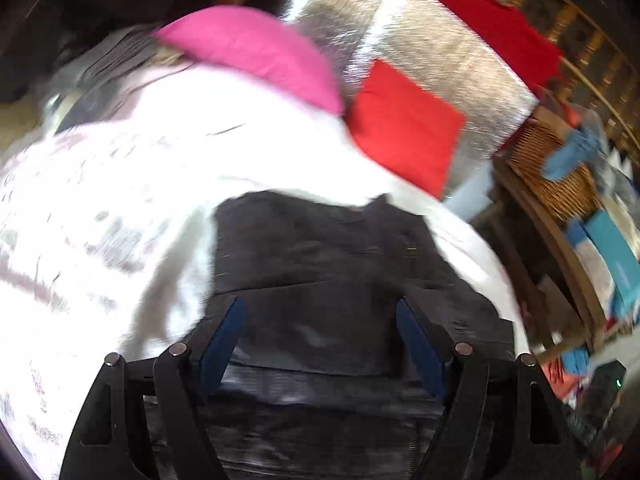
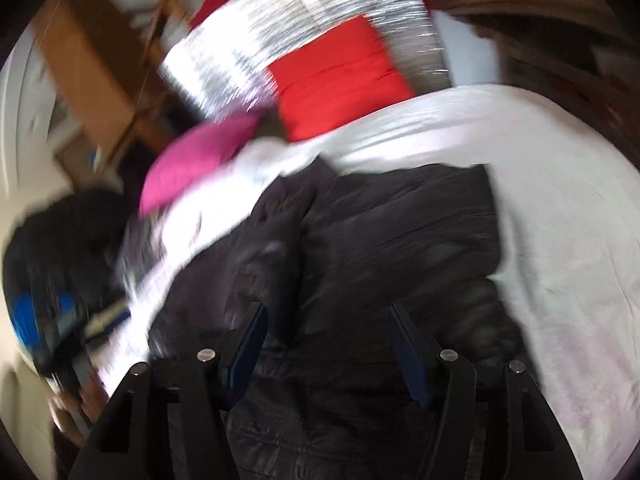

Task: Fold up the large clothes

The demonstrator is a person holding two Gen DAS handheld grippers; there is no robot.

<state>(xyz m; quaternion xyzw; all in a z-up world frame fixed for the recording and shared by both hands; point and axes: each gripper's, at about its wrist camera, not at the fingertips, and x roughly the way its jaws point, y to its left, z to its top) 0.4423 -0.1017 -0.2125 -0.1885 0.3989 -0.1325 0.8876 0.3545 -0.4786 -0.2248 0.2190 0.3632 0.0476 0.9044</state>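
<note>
A black padded jacket [image 1: 328, 256] lies spread on a white bed sheet [image 1: 120, 200]. My left gripper [image 1: 320, 324] hovers over its near part, jaws wide apart, blue pads [image 1: 222, 340] clear of the fabric. In the right wrist view the same jacket [image 2: 380, 232] lies bunched and creased, reaching up to the pillows. My right gripper [image 2: 326, 328] stands open above it; the cloth lies under the fingers and is not pinched. Both views are smeared by motion blur.
A pink pillow [image 1: 256, 52] and a red pillow [image 1: 404, 124] lie at the head of the bed on a silvery grey cover [image 1: 436, 40]. A wicker basket [image 1: 556, 176] and cluttered shelves stand to the right. A blurred dark and blue shape [image 2: 48, 308] is at the left.
</note>
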